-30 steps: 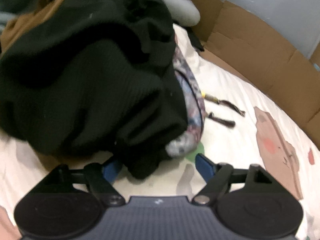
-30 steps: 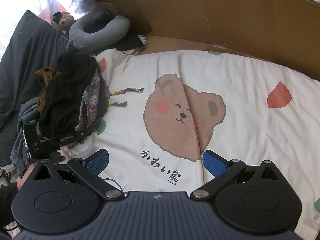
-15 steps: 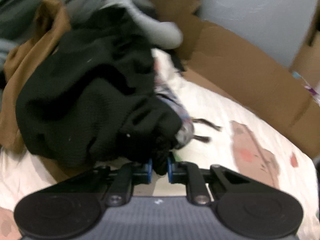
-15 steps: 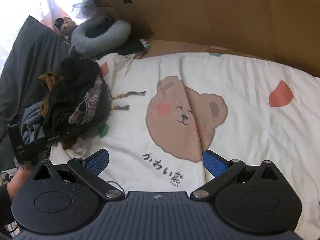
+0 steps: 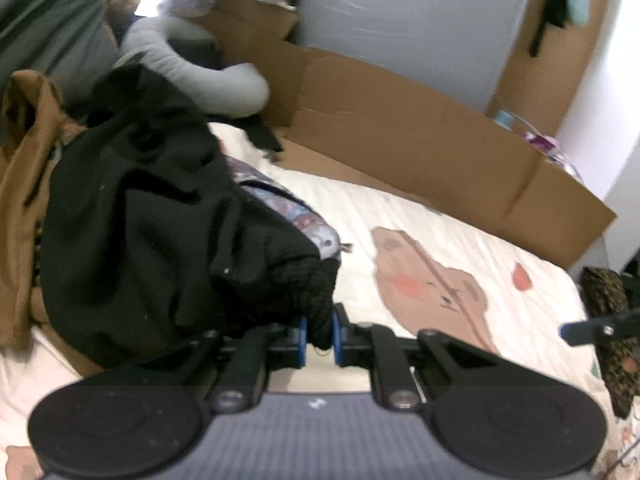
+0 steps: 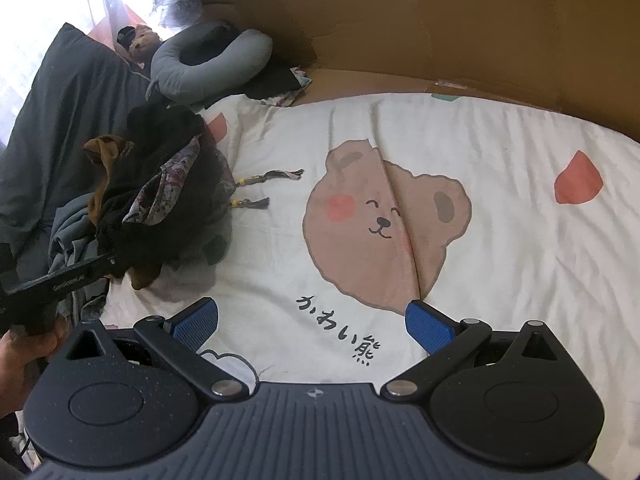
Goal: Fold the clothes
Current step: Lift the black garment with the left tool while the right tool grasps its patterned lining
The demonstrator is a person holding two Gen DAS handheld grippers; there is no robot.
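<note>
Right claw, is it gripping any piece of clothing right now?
No, the right claw stands wide open above the bear-print sheet, with nothing between its blue pads.

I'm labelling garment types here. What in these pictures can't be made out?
- Black garment: type unknown, bunched and blurred, left wrist view.
- Brown garment: cut off by the left edge, mostly covered by the black one.
- Patterned cloth: only a strip shows, right wrist view.

Black tongs (image 6: 311, 322) with blue ribbed pads (image 6: 428, 324), silver pivot screws, seemingly plastic
</note>
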